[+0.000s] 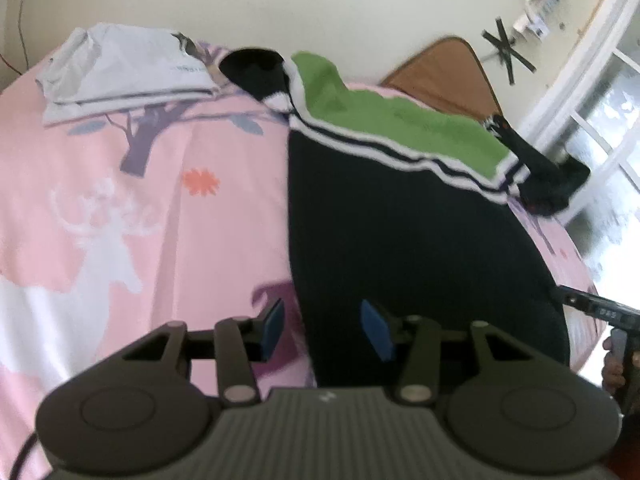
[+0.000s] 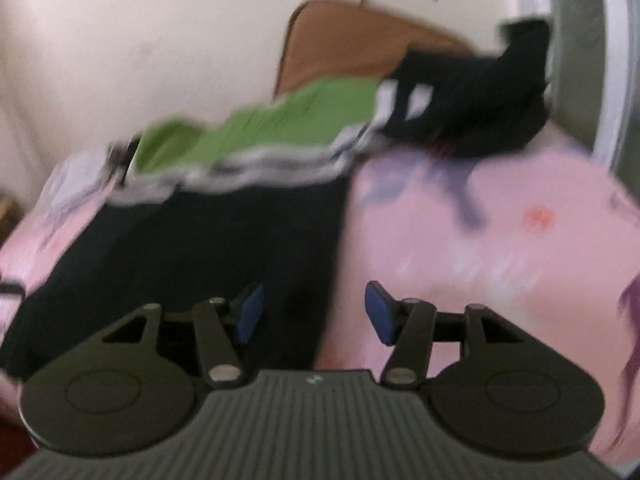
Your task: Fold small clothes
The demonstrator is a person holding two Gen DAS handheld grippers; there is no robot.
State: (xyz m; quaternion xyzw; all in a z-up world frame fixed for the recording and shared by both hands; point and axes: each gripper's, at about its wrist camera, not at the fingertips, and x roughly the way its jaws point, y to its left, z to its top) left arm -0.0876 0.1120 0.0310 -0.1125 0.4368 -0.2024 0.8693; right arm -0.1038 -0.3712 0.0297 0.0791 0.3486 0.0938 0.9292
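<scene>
A dark sweater (image 1: pixel 400 240) with a green yoke (image 1: pixel 400 128) and white stripes lies spread flat on the pink printed bedsheet (image 1: pixel 140 200). My left gripper (image 1: pixel 325 330) is open over the sweater's near left edge, with its left pad (image 1: pixel 274 330) above the sheet and its right pad over the dark fabric. Nothing is pinched between them. In the blurred right wrist view the sweater (image 2: pixel 180 248) reaches toward me, and my right gripper (image 2: pixel 315 314) is open across its near right edge. The right gripper's tip (image 1: pixel 596 308) also shows at the right rim of the left wrist view.
A folded pale garment (image 1: pixel 120 68) lies at the bed's far left, with a small black item (image 1: pixel 256 72) beside it. A dark heap of clothes (image 1: pixel 548 176) sits at the far right. A brown board (image 1: pixel 440 72) leans on the wall, and a window (image 1: pixel 600 120) is at right.
</scene>
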